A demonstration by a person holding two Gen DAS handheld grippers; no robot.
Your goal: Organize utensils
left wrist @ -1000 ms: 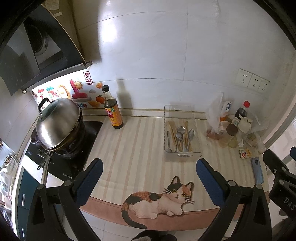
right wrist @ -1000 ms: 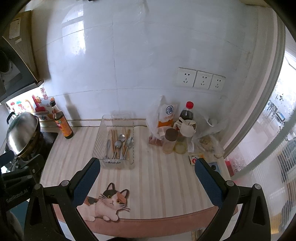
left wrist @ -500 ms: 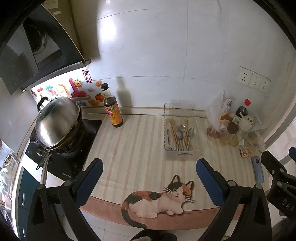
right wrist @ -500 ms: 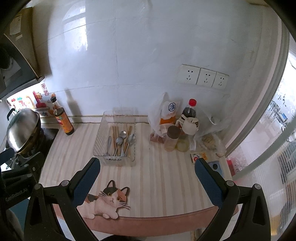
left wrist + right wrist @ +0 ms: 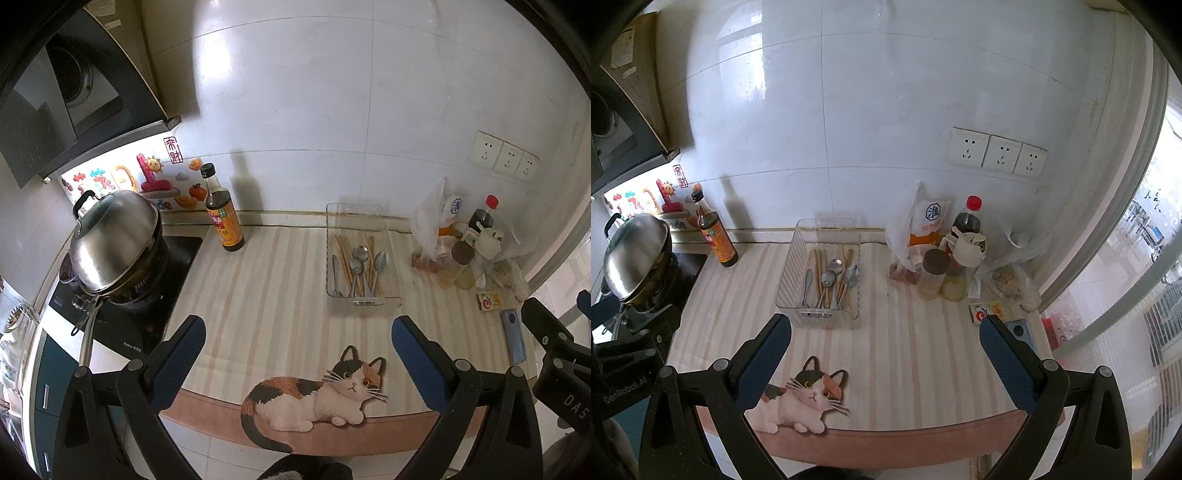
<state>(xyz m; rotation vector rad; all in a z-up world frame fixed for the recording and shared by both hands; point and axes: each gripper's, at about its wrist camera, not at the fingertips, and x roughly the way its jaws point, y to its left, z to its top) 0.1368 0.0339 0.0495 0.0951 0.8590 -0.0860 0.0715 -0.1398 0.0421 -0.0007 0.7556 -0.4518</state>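
Observation:
A clear plastic tray stands on the striped counter mat against the wall; it also shows in the right wrist view. In it lie several metal spoons and wooden chopsticks. My left gripper is open and empty, held above the counter's front edge, well short of the tray. My right gripper is open and empty, also back from the tray. The right gripper's body shows at the left view's right edge.
A soy sauce bottle stands left of the tray. A lidded steel wok sits on the stove at the left. Bottles, jars and plastic bags crowd the right corner. A phone and a small box lie near the right edge.
Both grippers have drawn back and up slightly, so the counter sits a little lower in both views. Nothing on the counter has moved.

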